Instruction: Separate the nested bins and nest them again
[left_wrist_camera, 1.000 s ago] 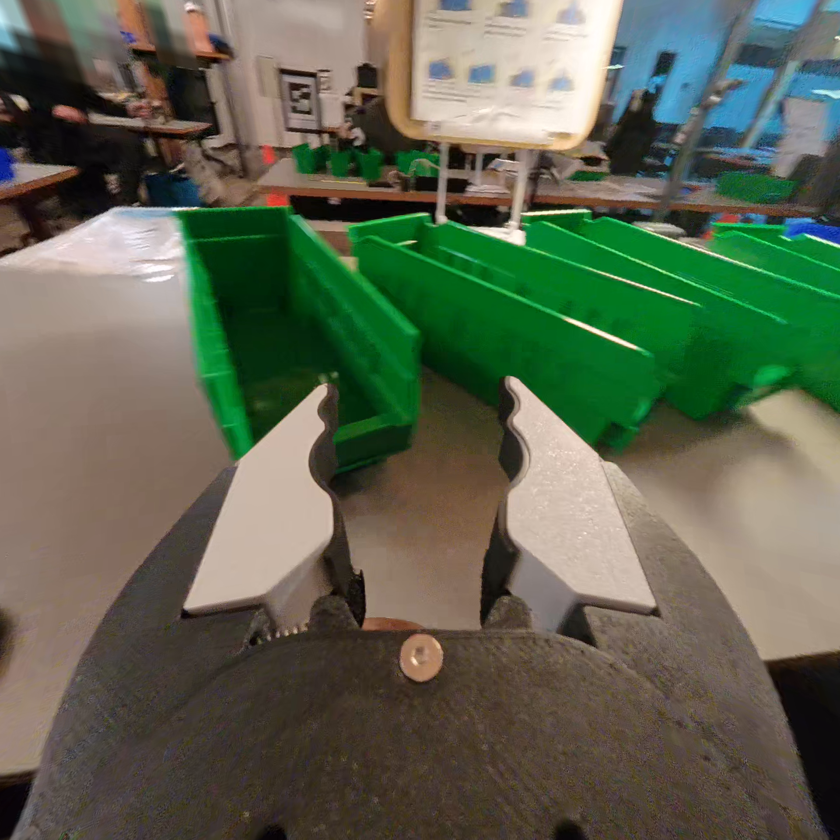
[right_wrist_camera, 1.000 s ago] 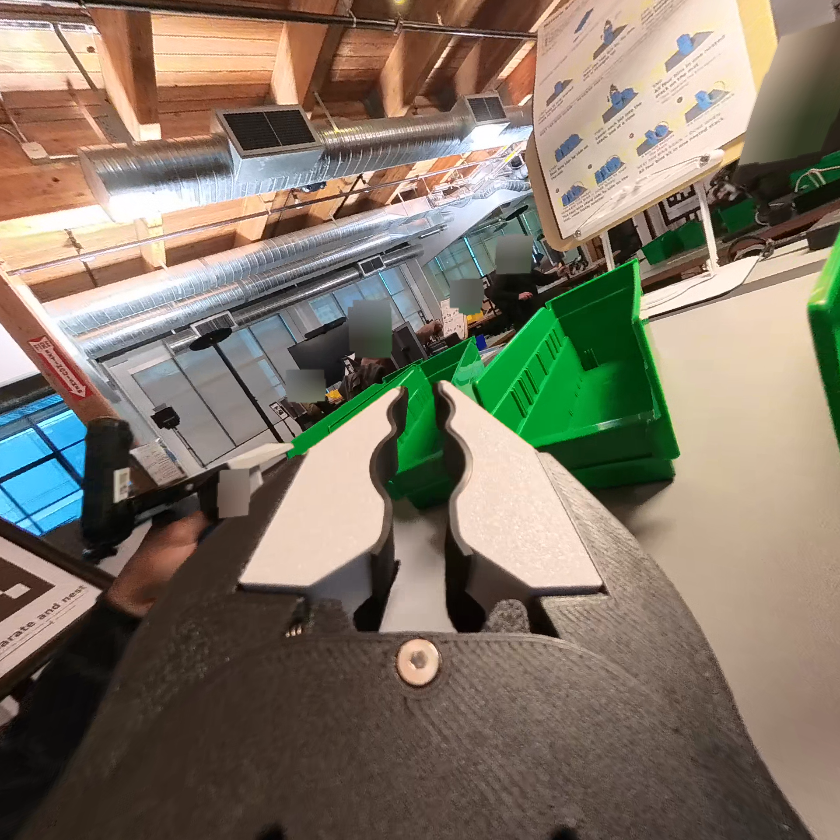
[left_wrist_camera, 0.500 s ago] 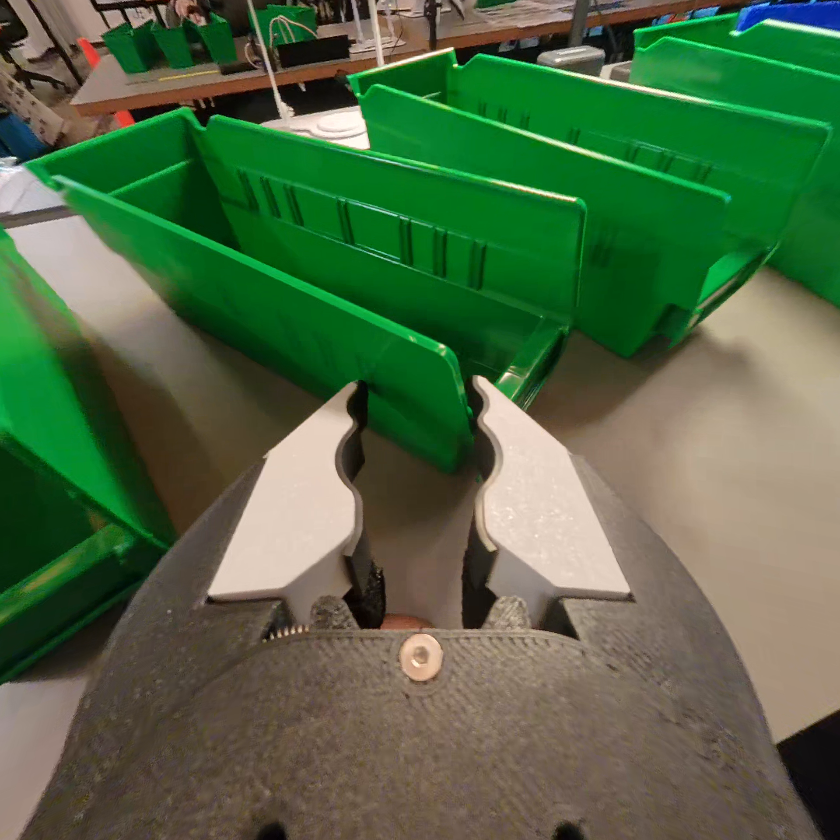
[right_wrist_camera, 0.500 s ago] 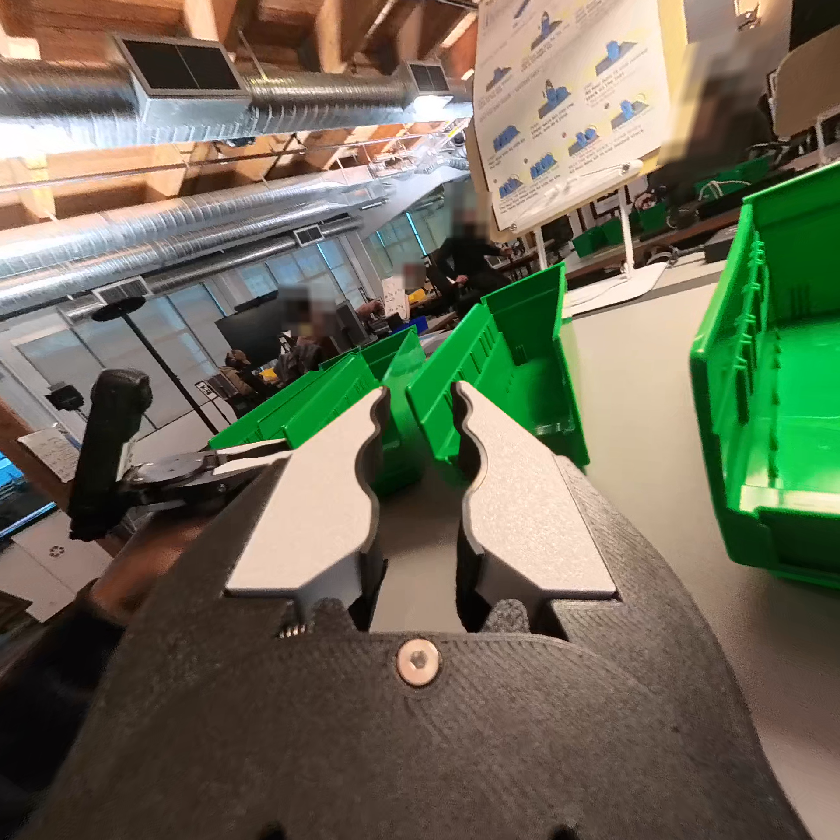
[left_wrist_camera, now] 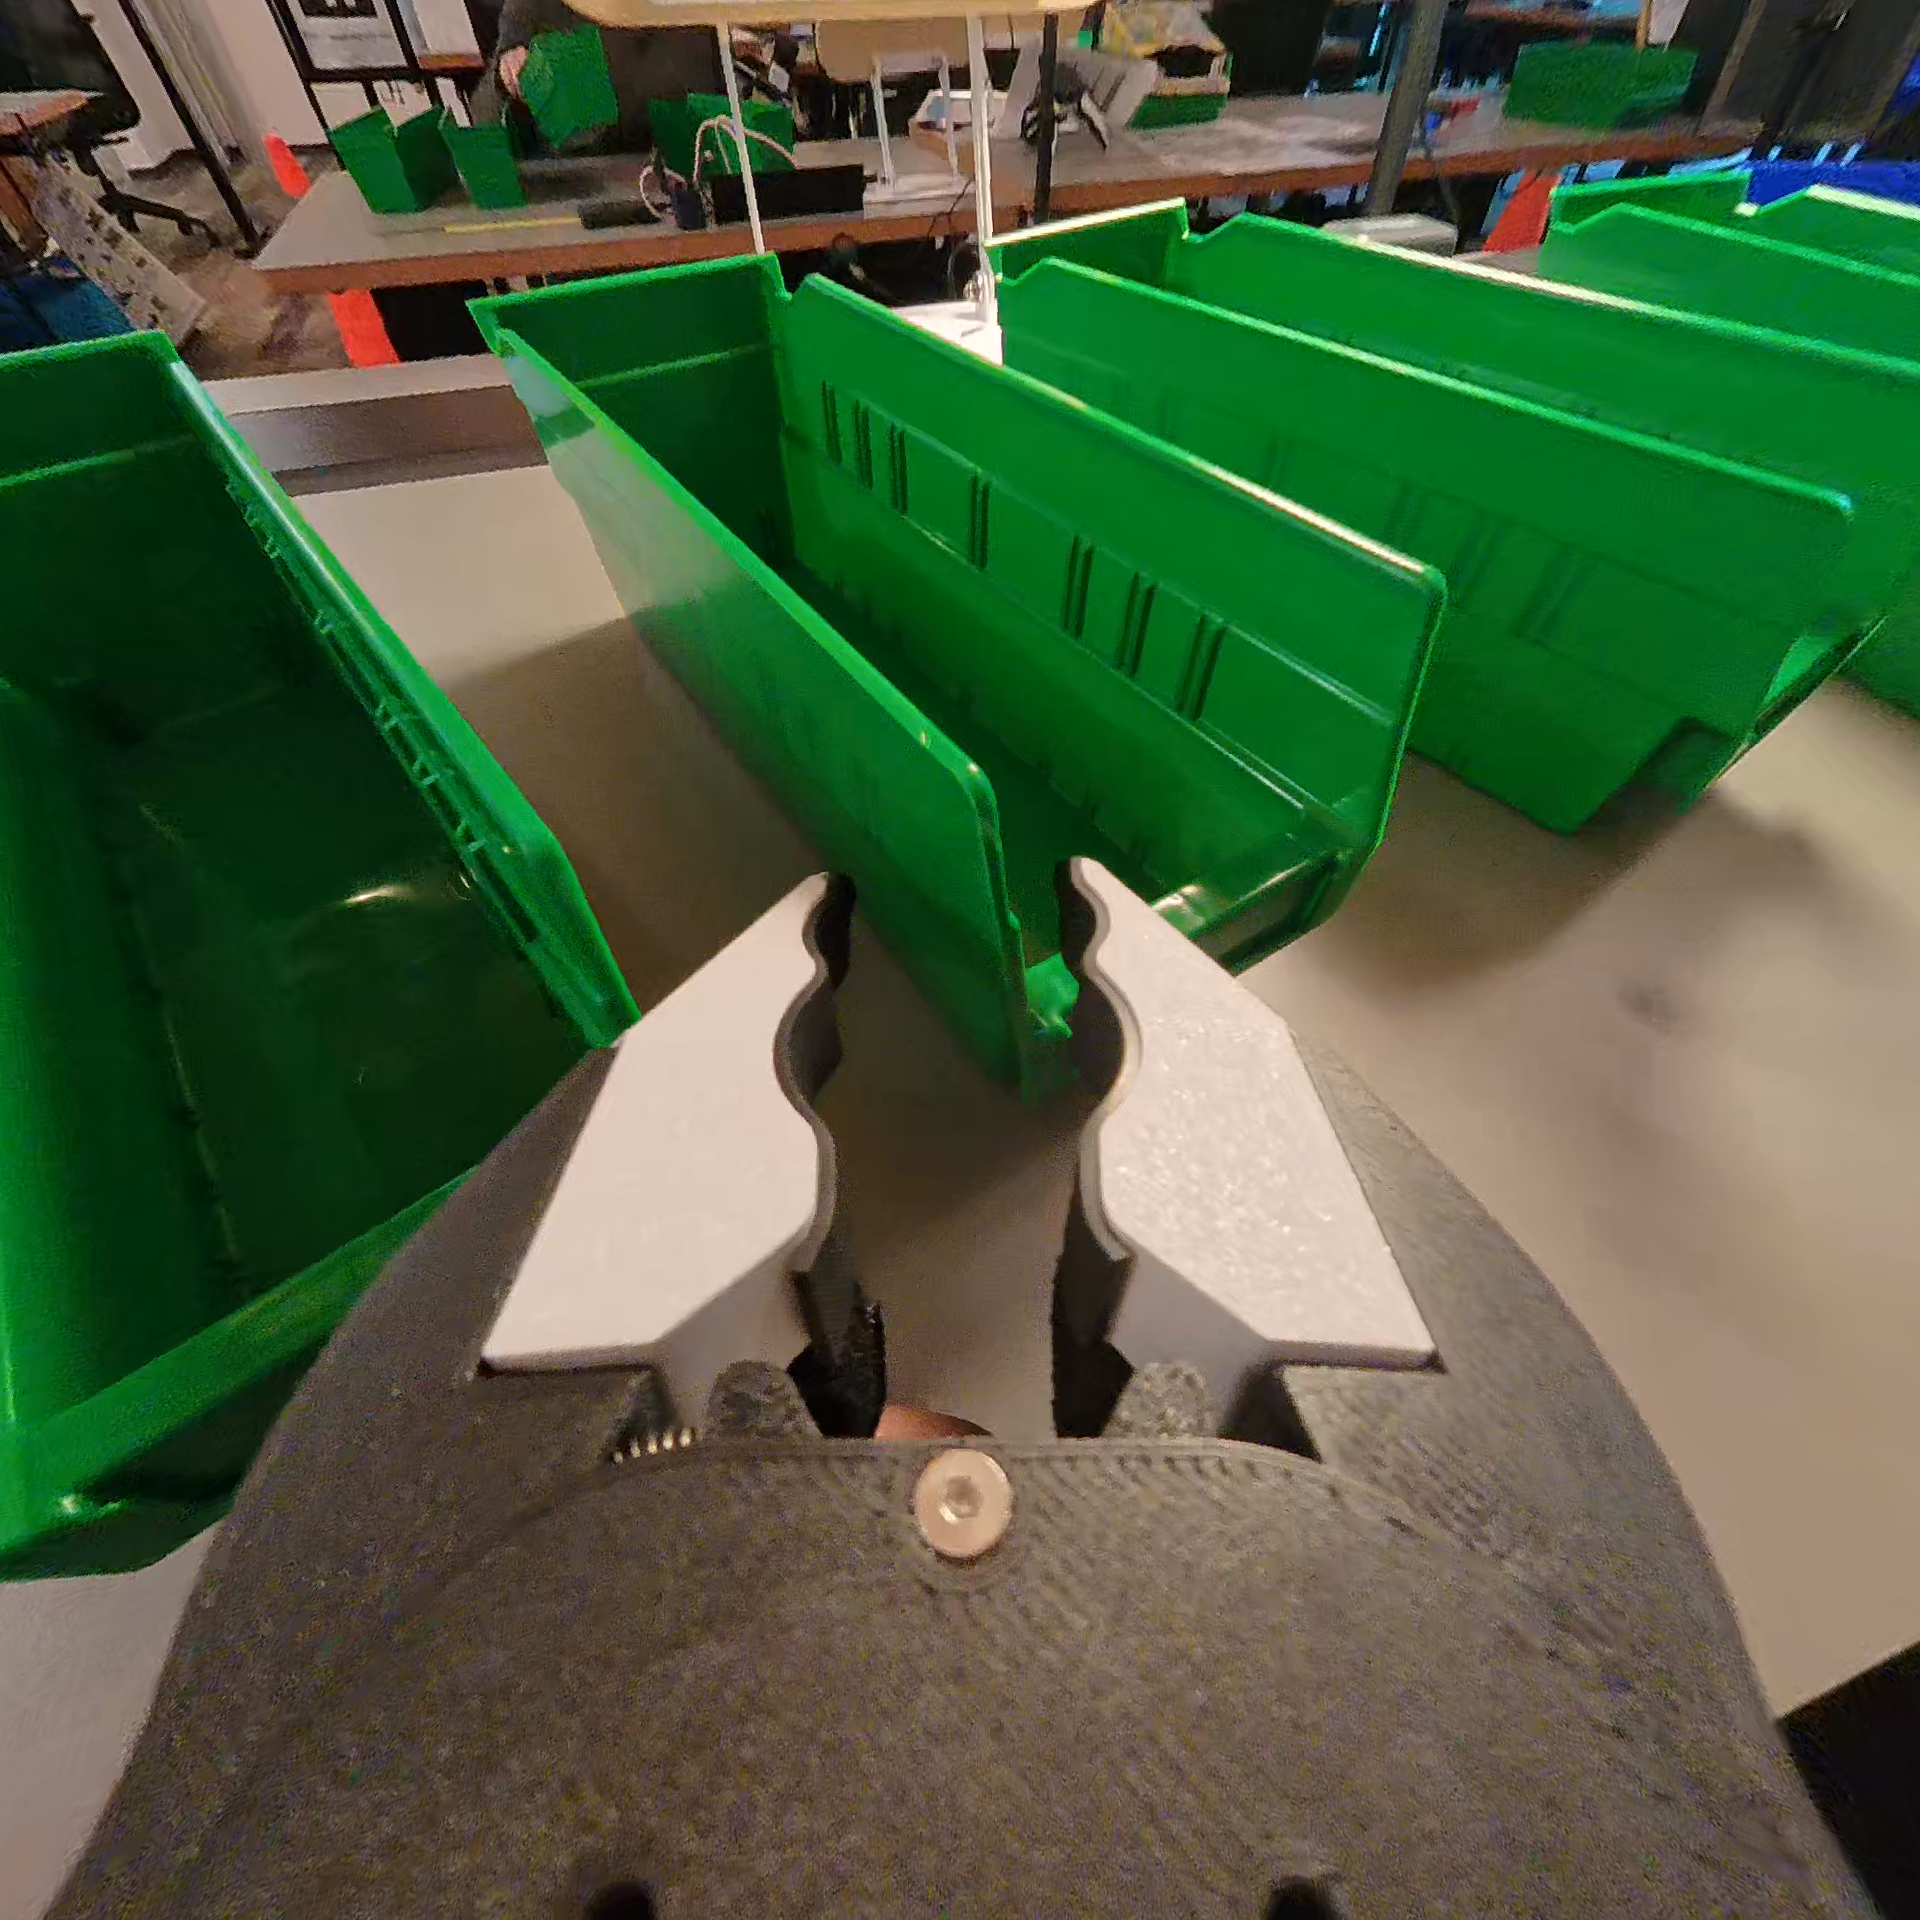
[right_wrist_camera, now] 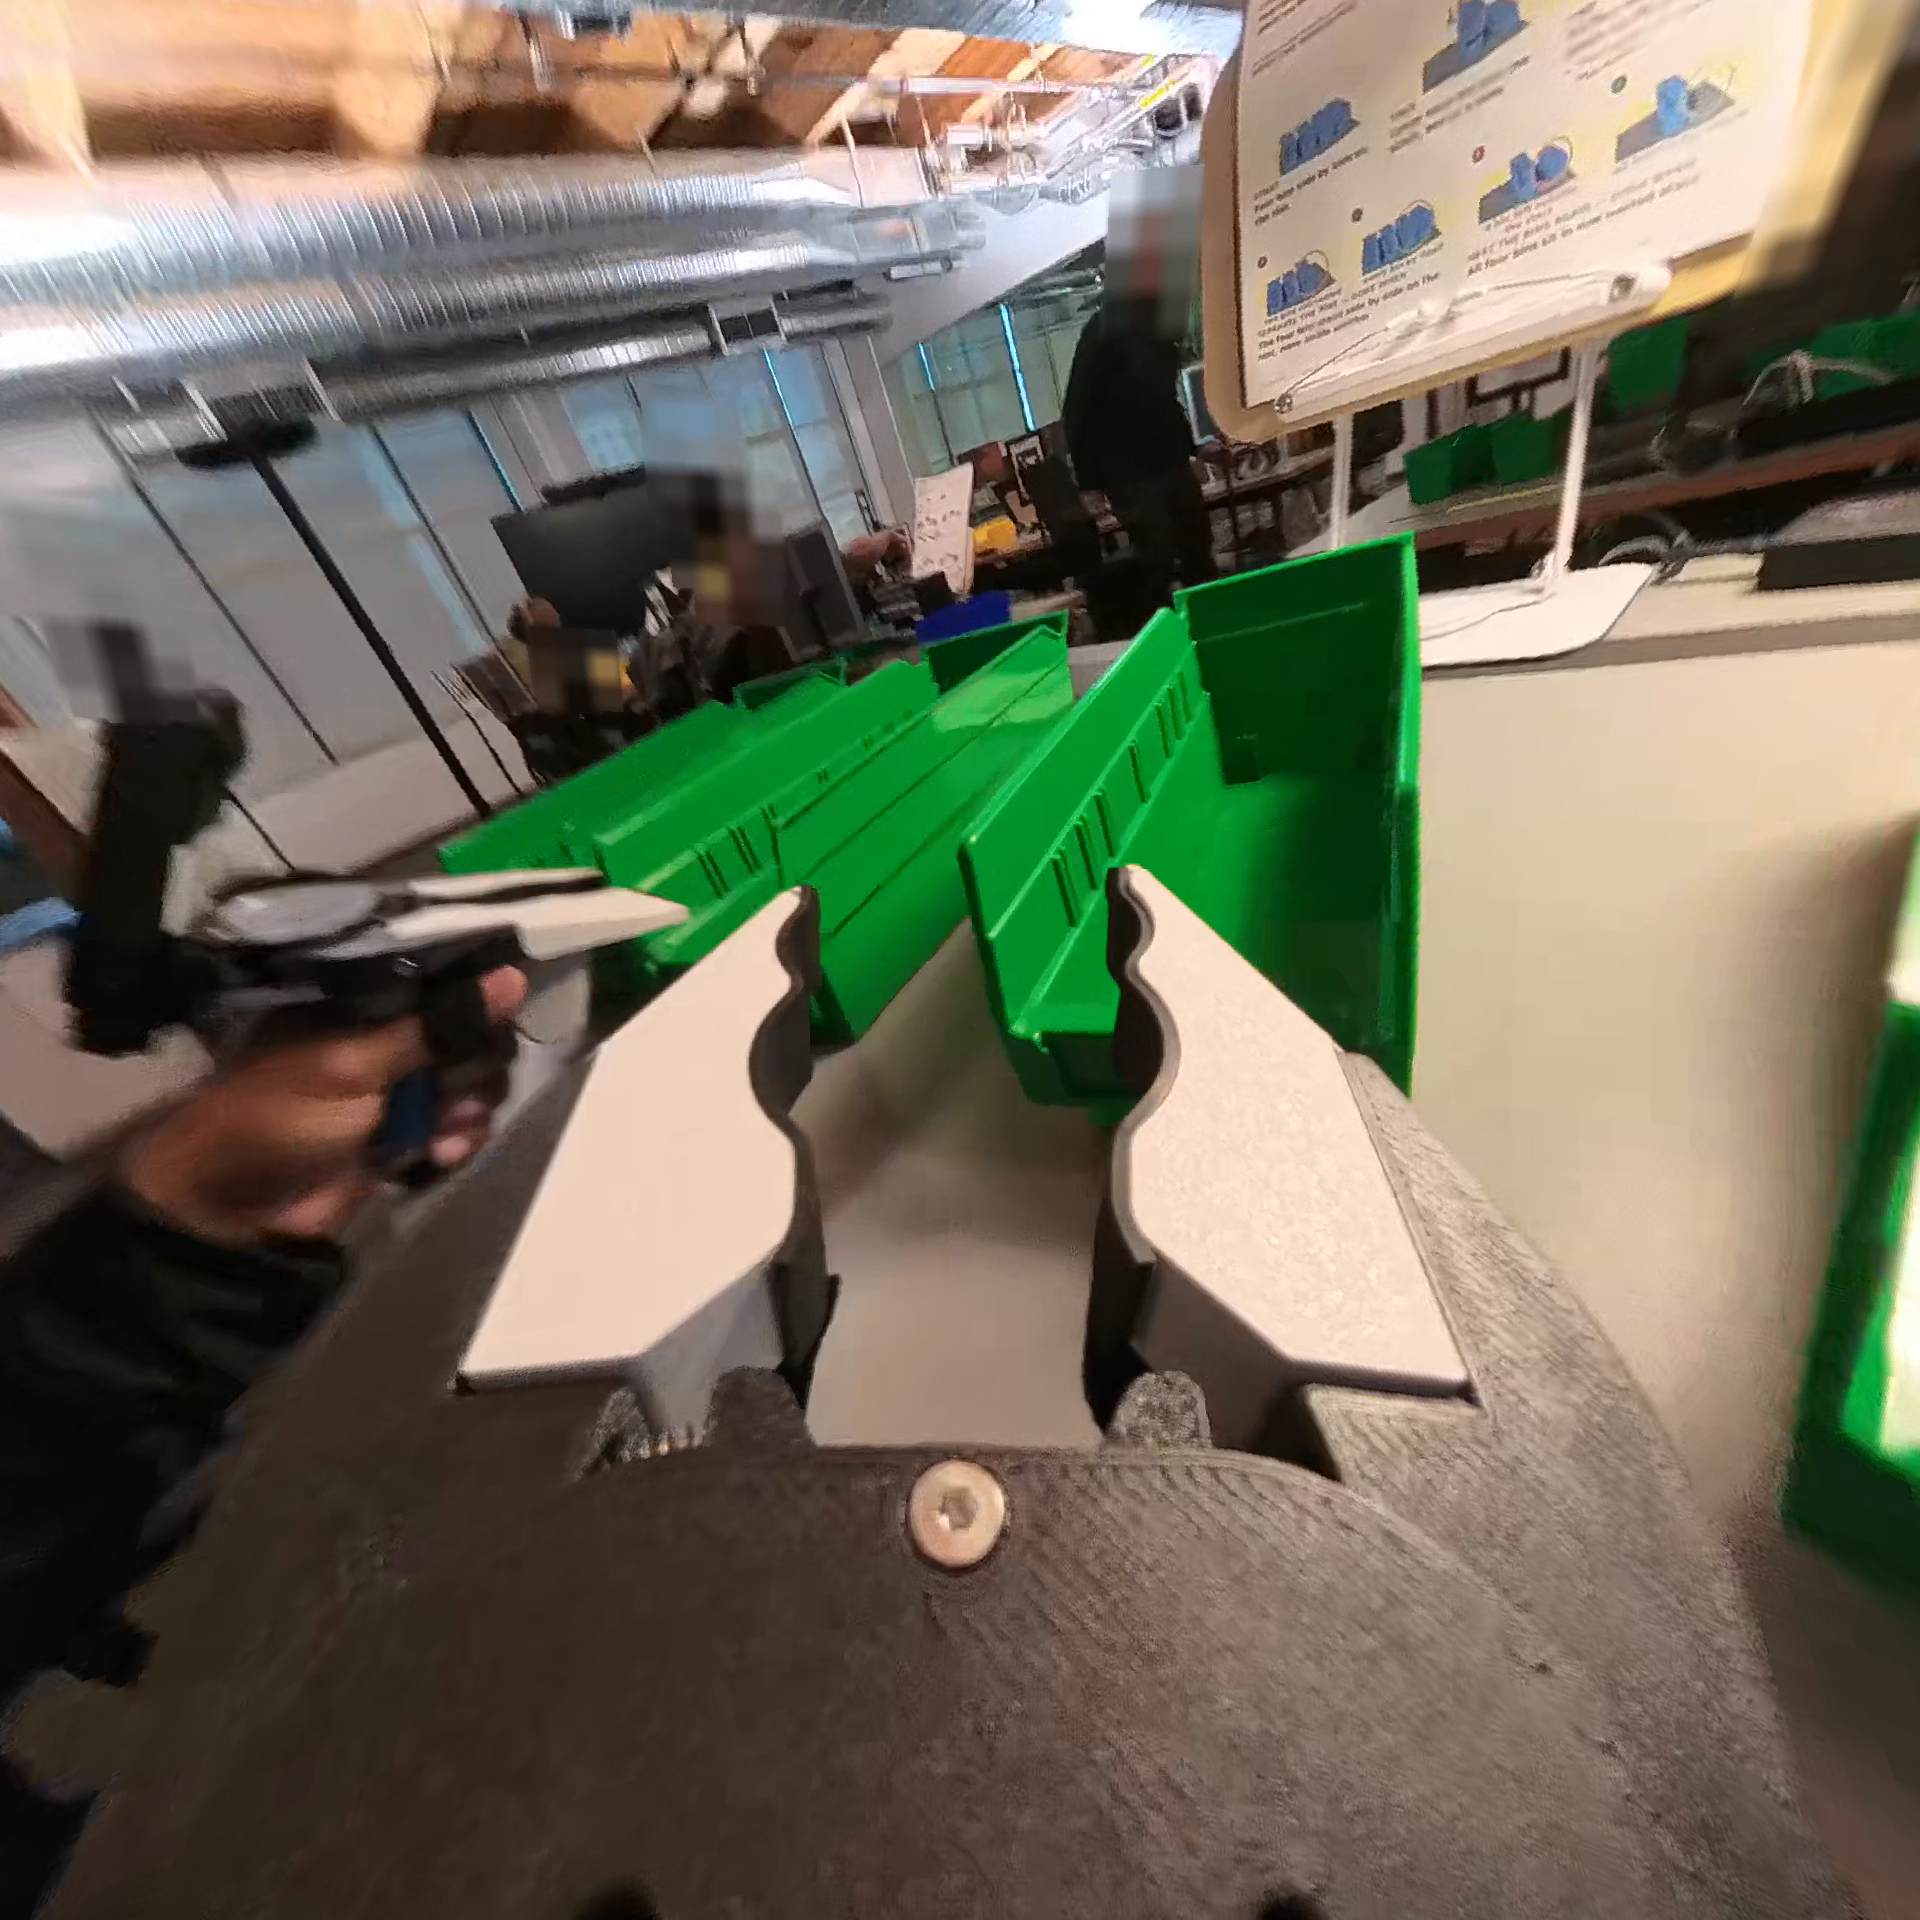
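In the left wrist view, the left gripper straddles the near end of a side wall of a long green bin that stands toward the middle of the grey tabletop. Its jaws are partly apart; the wall leans against the right-hand finger, while a clear gap of tabletop shows between the wall and the other finger, so nothing is clamped. A wider green bin sits close at the tabletop's left edge, and another long bin lies beside the first, toward the right.

In the right wrist view, which is blurred, the right gripper hangs above the tabletop with its jaws wide and only grey surface between them. A long green bin lies just beyond its right fingertip, apparently not touching it. More green bins lie side by side further left.
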Demonstrator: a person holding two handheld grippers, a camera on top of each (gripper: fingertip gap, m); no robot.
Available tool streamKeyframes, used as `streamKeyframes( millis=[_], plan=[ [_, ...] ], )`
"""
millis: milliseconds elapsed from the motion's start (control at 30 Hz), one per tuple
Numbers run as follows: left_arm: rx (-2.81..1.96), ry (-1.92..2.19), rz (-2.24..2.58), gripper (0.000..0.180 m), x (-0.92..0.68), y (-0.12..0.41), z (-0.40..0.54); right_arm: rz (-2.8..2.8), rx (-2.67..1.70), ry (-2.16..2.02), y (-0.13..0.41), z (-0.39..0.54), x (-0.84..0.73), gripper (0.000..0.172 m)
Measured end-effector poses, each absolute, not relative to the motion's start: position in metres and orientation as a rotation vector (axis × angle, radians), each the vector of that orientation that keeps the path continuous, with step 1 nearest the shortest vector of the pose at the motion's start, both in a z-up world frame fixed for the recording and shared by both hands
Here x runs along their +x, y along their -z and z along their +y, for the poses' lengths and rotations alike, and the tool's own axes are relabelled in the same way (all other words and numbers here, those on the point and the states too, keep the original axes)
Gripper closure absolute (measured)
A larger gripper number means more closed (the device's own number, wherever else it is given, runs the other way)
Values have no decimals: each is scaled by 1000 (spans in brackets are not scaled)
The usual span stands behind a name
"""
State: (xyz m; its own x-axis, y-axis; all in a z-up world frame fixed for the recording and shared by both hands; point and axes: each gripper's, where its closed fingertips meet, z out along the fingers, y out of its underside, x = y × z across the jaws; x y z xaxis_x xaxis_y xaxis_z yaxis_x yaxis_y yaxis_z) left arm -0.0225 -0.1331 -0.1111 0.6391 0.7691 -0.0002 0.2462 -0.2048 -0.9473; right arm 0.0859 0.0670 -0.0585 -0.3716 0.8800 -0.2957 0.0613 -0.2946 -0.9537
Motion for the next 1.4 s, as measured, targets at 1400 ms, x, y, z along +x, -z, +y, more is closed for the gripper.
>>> streamKeyframes(
  millis=[1400],
  plan=[
    [-1714, -435, -786, 134, -14, 107, -129, -1600, -1076, -1148, 83, 24, 71, 132]
  ],
)
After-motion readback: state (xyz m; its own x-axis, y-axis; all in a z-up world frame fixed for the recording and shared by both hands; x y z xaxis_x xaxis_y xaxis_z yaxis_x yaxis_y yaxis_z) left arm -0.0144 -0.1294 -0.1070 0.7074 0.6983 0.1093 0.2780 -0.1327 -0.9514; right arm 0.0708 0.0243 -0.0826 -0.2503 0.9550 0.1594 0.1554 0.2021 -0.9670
